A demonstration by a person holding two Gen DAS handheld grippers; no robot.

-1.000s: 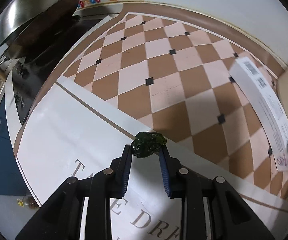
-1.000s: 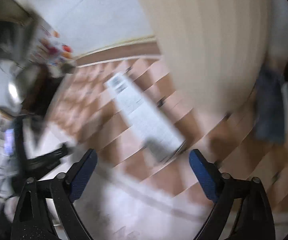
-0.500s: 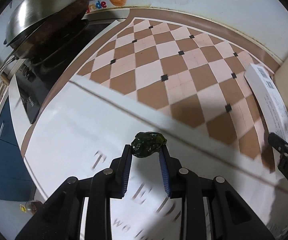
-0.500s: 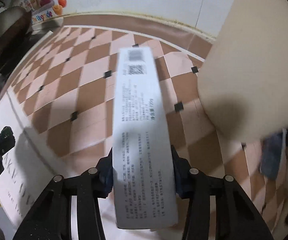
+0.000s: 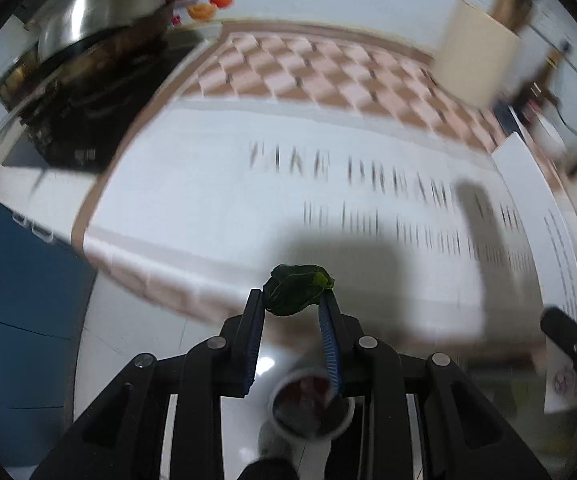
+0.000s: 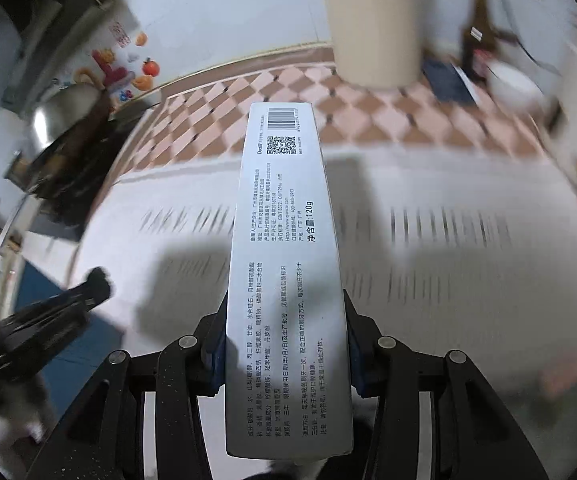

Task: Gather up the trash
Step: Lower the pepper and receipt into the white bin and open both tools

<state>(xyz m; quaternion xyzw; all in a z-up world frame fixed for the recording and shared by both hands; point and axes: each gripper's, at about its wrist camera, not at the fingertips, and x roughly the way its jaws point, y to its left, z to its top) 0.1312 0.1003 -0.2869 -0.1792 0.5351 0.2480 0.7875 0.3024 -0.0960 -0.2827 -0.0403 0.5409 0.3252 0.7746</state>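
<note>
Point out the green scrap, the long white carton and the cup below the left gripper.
green scrap (image 5: 297, 289), left wrist view, middle of the crumpled lump.
long white carton (image 6: 284, 280), right wrist view, middle of its printed face.
cup (image 5: 308, 420), left wrist view, dark inside of its mouth.

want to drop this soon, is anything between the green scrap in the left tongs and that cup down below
Nothing visible. The green scrap is pinched at the tips of the left tongs, and the cup sits open-mouthed just below them, partly behind the right finger. The box in the right tongs is off to the side.
</note>
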